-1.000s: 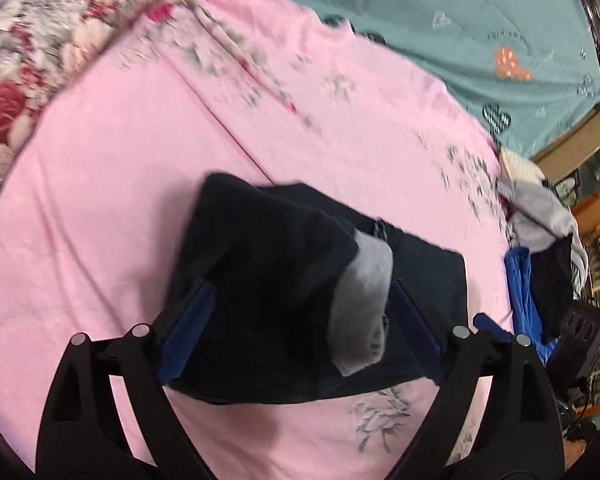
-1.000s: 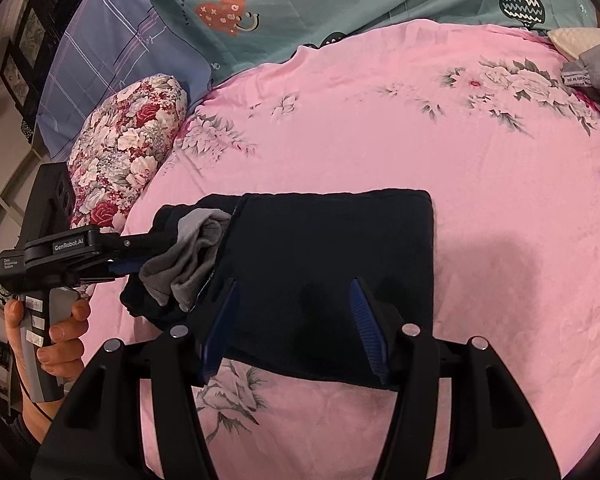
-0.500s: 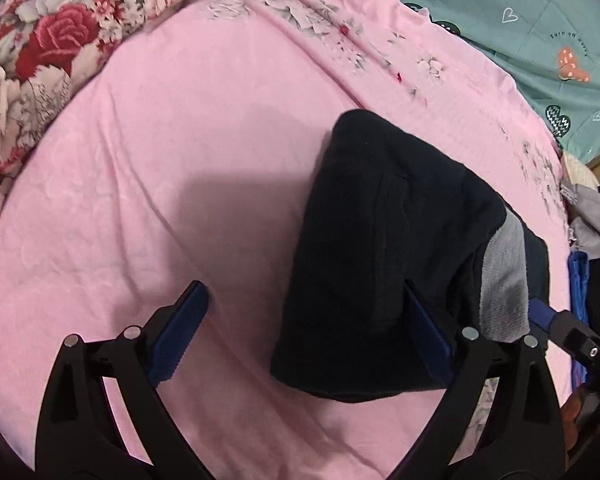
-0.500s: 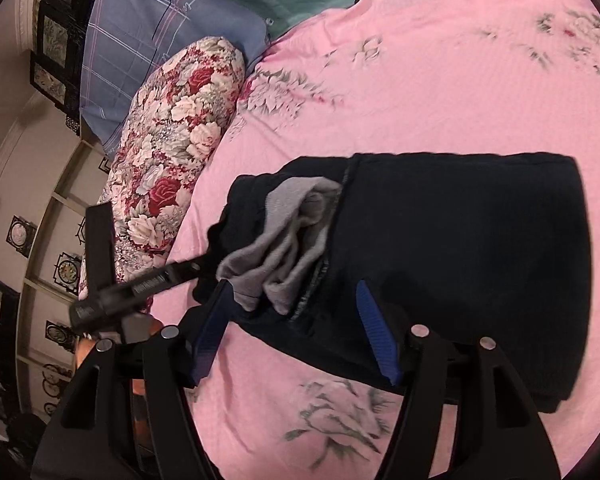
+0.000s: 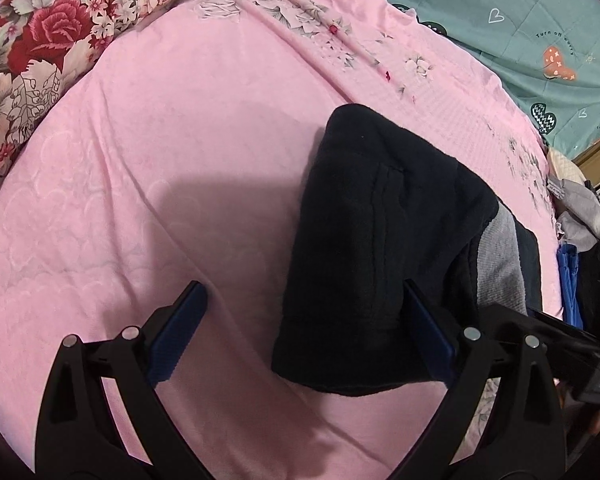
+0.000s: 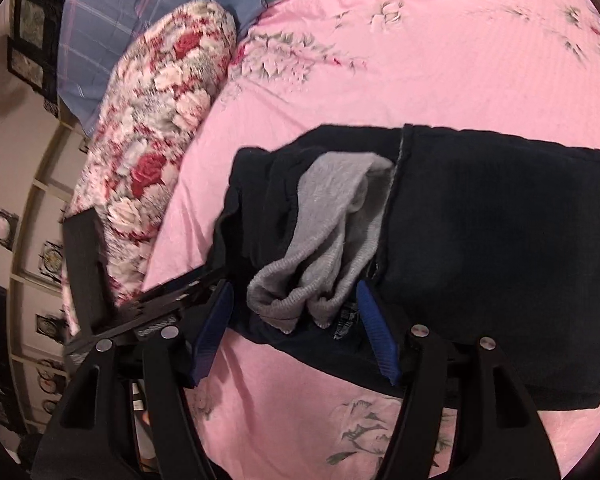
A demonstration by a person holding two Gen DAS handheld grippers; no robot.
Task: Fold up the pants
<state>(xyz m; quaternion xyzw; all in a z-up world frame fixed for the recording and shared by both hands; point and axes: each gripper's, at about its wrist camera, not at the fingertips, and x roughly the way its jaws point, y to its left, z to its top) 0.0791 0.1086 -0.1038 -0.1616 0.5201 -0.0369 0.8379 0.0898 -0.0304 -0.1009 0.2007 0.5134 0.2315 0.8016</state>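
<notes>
1. R gripper [image 6: 296,328] jaws apart, just been opening; grey cuff [image 6: 320,240] of dark pants [image 6: 500,248] sits btwn pads, not pinched.
2. L gripper [image 5: 302,336] jaws wide apart, nothing clamped; pants' edge by its right pad.
3. Pants folded on pink sheet [image 5: 180,140], ahead of both.

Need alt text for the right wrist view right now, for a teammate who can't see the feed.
Dark folded pants lie on a pink floral bedsheet, grey lining spilling from their left end. The right gripper hangs open around that lining; the left gripper reaches in from the left beside a rose-print pillow.
</notes>
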